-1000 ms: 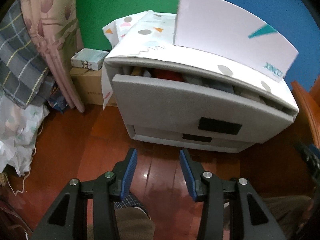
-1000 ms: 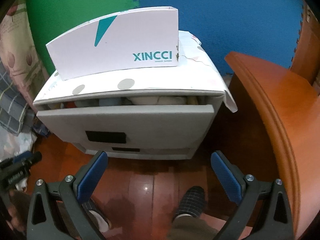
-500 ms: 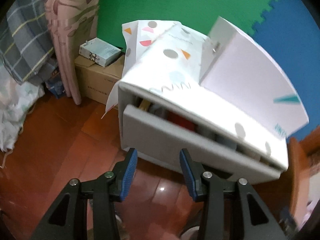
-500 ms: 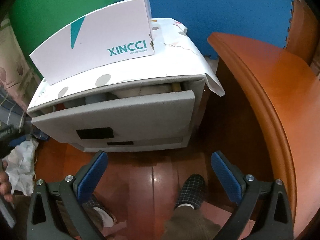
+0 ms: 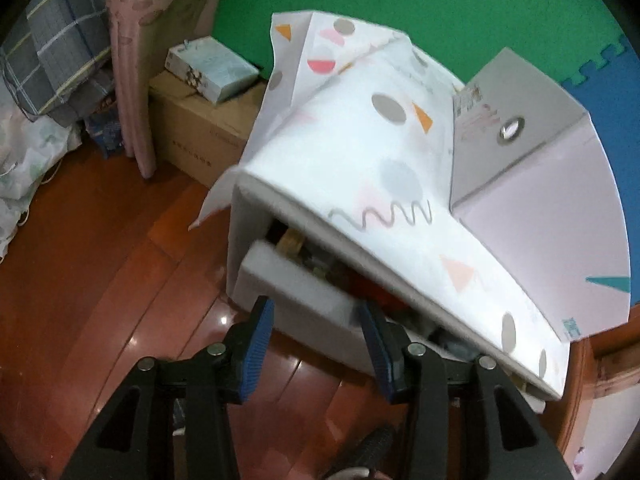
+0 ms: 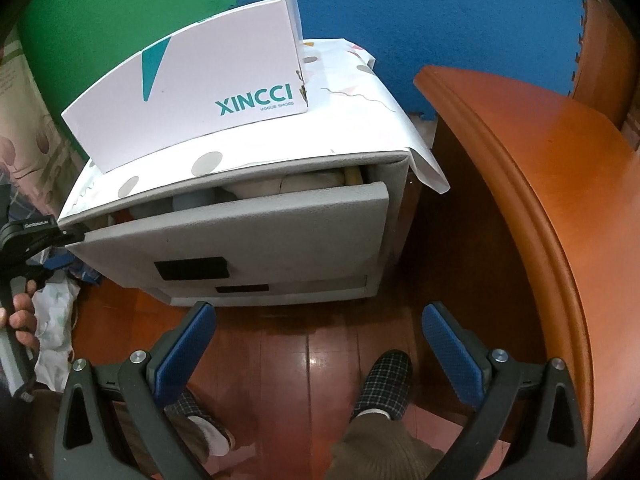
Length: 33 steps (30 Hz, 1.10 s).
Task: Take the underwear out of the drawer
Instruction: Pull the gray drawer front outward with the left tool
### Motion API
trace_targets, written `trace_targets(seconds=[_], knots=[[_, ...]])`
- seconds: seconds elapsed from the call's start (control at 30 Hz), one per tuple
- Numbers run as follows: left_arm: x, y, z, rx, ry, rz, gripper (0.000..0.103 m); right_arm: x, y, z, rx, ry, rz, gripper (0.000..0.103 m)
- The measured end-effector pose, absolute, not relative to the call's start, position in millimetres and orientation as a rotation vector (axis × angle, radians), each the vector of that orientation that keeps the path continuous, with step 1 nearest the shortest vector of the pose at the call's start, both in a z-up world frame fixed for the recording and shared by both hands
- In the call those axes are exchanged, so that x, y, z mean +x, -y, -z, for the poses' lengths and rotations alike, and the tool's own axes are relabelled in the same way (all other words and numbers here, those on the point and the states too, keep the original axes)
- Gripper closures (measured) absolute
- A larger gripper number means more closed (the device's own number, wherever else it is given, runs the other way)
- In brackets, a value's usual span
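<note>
A grey fabric cabinet has its top drawer [image 6: 248, 236] pulled partly out, with folded underwear and other clothes [image 6: 312, 182] showing in the gap. In the left wrist view the drawer's left front corner [image 5: 296, 284] lies between the blue pads of my left gripper [image 5: 316, 340]. Its jaws are opening and the pads do not press on the panel. The right wrist view shows that gripper [image 6: 36, 236] at the drawer's left end, held by a hand. My right gripper [image 6: 318, 350] hangs wide open over the floor in front of the cabinet, with nothing in it.
A white XINCCI shoe box [image 6: 192, 96] stands on the patterned paper covering the cabinet top. Wooden furniture [image 6: 540, 200] is close on the right. A cardboard box [image 5: 192, 140], a curtain [image 5: 132, 60] and bedding sit to the left. The person's slippered foot [image 6: 388, 376] is below.
My left gripper has swung in toward the drawer's left front corner, rolling as it went, and its jaws have widened a little. The right gripper shifted slightly, then stayed still.
</note>
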<state>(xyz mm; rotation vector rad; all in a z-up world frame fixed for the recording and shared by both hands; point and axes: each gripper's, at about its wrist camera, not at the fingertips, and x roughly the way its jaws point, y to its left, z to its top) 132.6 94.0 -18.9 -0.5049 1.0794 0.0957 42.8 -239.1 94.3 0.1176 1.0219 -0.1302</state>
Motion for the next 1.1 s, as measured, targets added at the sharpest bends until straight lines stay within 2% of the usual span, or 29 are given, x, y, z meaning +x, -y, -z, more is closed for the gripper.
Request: trace_targets(seconds=[0.1, 0.23, 0.3, 0.53, 1.1], knots=[[136.9, -93.7, 21.3, -0.506, -1.075, -0.106, 0.045, 43.0, 238.7, -94.4, 0.118, -1.02, 0.13, 0.001], [135.6, -96.8, 25.9, -0.535, -1.046, -0.115, 0.04, 43.4, 239.8, -94.2, 0.128, -1.019, 0.131, 0.001], [136.5, -99.4, 29.1, -0.541, -1.043, -0.127, 0.031, 43.2, 240.0, -94.5, 0.131, -1.019, 0.129, 0.001], [138.8, -102.8, 33.8, -0.532, -1.043, -0.155, 0.022, 43.0, 240.8, -94.8, 0.136, -1.018, 0.129, 0.001], [120.9, -95.5, 21.2, -0.296, -1.105, -0.114, 0.021, 42.4, 246.9, -97.1, 0.173, -0.994, 0.133, 0.001]])
